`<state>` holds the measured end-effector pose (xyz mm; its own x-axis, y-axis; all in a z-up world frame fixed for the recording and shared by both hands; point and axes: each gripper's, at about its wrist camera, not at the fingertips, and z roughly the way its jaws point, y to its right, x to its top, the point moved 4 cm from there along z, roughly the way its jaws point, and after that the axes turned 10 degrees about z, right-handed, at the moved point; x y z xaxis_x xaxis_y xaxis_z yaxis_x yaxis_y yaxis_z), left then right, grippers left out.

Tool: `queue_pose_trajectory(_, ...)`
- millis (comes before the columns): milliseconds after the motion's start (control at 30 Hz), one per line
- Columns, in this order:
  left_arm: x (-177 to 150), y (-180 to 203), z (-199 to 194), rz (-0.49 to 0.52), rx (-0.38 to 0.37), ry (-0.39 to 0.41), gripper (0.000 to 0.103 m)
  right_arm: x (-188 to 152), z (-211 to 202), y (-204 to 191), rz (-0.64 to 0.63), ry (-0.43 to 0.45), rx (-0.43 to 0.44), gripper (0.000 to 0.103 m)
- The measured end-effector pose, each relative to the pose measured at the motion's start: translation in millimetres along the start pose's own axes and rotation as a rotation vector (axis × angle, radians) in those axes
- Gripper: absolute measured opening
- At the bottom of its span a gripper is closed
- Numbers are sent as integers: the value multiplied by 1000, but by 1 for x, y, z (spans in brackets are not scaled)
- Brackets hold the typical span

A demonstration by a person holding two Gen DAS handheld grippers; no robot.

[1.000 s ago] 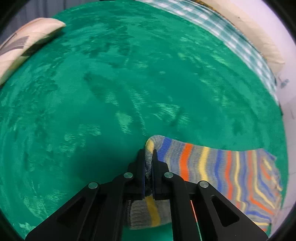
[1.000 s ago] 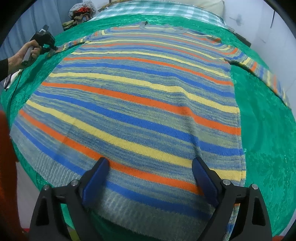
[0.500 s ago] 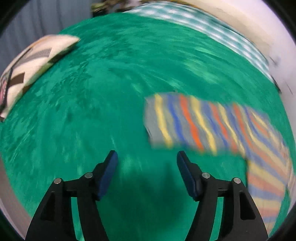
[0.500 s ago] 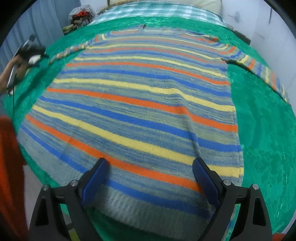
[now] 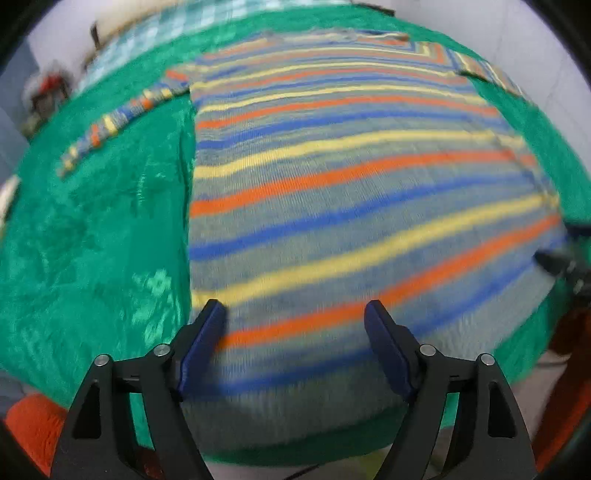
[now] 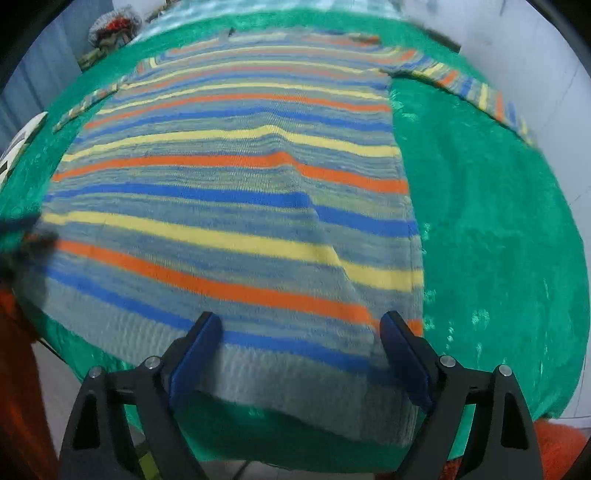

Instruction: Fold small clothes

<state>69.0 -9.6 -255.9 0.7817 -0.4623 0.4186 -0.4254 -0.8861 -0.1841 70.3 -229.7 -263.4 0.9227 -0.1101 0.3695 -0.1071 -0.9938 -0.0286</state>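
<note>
A striped knit sweater [image 5: 351, 192] in grey, blue, yellow and orange lies flat on a green blanket [image 5: 92, 240], both sleeves spread out. My left gripper [image 5: 295, 317] is open and empty above the sweater's hem near its left side. My right gripper [image 6: 301, 328] is open and empty above the hem near its right side; the sweater [image 6: 229, 206] fills that view. The left sleeve [image 5: 110, 125] runs out to the far left. The right sleeve [image 6: 476, 92] runs out to the far right. A low ridge crosses the sweater's right half.
The green blanket [image 6: 498, 240] covers a bed whose near edge runs just under both grippers. A checked cloth [image 6: 258, 7] lies at the far end. A bundle of objects [image 6: 110, 29] sits at the far left corner. Orange fabric [image 5: 29, 428] shows at the bottom corners.
My left gripper let go of the left sleeve cuff, opened, and swung from the sleeve to the sweater's hem. My right gripper shifted right along the hem and stayed open.
</note>
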Motion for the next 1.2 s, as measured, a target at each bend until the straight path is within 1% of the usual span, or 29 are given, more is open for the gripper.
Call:
queue_pose_trajectory(67, -6, 0, -4, 9, -9, -16, 81, -6, -3, 0, -16, -10, -14, 88)
queue_pose_trajectory(100, -7, -3, -5, 0, -26, -27, 81, -9, -3, 0, -15, -10, -15, 88)
queue_pose_trajectory(167, -11, -5, -7, -6, -33, -36, 82, -13, -3, 1, -7, -17, -16, 88)
queue_pose_trajectory(300, -19, 1, -12, 14, -6, -49, 84, -15, -5, 0, 2, -26, -27, 88)
queue_pose_trajectory(433, -31, -5, -23, 7, -19, -63, 84, -24, -12, 2, 11, -46, -37, 88)
queue_pose_trajectory(467, -35, -11, -31, -17, -24, -45, 84, -28, -17, 3, 16, -46, -31, 87)
queue_pose_trajectory(500, -37, -20, -41, -52, -29, -11, 84, -30, -28, 6, 31, -22, -6, 82)
queue_pose_trajectory(533, -40, -34, -52, -111, -33, 33, 84, -32, -39, 13, 51, 8, 16, 80)
queue_pose_trajectory(567, -41, -50, -59, -173, -39, 63, 87, -28, -59, 26, 116, 81, 56, 80)
queue_pose_trajectory(600, -42, -63, -62, -226, -49, 81, 91, -25, -69, 36, 161, 121, 72, 80)
queue_pose_trajectory(633, -44, -75, -62, -281, -68, 97, 91, -21, -82, 52, 236, 169, 98, 81)
queue_pose_trajectory(667, -46, -87, -57, -338, -109, 90, 90, -16, -91, 76, 346, 196, 149, 81)
queue_pose_trajectory(700, -46, -94, -48, -369, -149, 67, 85, -14, -90, 93, 419, 180, 206, 81)
queue_pose_trajectory(733, -46, -96, -42, -387, -187, 53, 80, -11, -85, 103, 464, 145, 254, 80)
queue_pose_trajectory(767, -45, -94, -33, -392, -238, 36, 70, -9, -77, 114, 503, 98, 293, 77)
queue_pose_trajectory(800, -43, -88, -26, -379, -271, 14, 65, -7, -71, 119, 516, 66, 319, 76)
queue_pose_trajectory(833, -41, -81, -21, -361, -283, -3, 64, -7, -63, 119, 503, 21, 357, 75)
queue_pose_trajectory(900, -36, -65, -13, -280, -248, -24, 64, -12, -48, 112, 463, -63, 372, 69)
queue_pose_trajectory(933, -31, -59, -11, -253, -227, -29, 64, -14, -41, 105, 450, -90, 377, 68)
queue_pose_trajectory(967, -29, -54, -10, -239, -220, -33, 58, -15, -34, 102, 436, -110, 382, 65)
queue_pose_trajectory(1000, -27, -52, -8, -232, -225, -42, 36, -20, -32, 99, 430, -118, 381, 60)
queue_pose_trajectory(1033, -25, -49, -5, -215, -212, -61, 25, -20, -26, 98, 430, -129, 381, 54)
queue_pose_trajectory(1067, -23, -49, -4, -197, -200, -67, 4, -21, -20, 98, 438, -151, 386, 28)
queue_pose_trajectory(1100, -22, -49, -5, -188, -218, -71, 3, -21, -16, 99, 442, -173, 394, 7)
queue_pose_trajectory(1133, -21, -52, -8, -193, -220, -63, 3, -23, -15, 102, 462, -200, 432, 7)
queue_pose_trajectory(1167, -21, -56, -11, -196, -220, -59, 3, -22, -16, 102, 464, -204, 439, 7)
queue_pose_trajectory(1200, -22, -60, -15, -197, -219, -53, 3, -23, -21, 102, 448, -201, 429, 7)
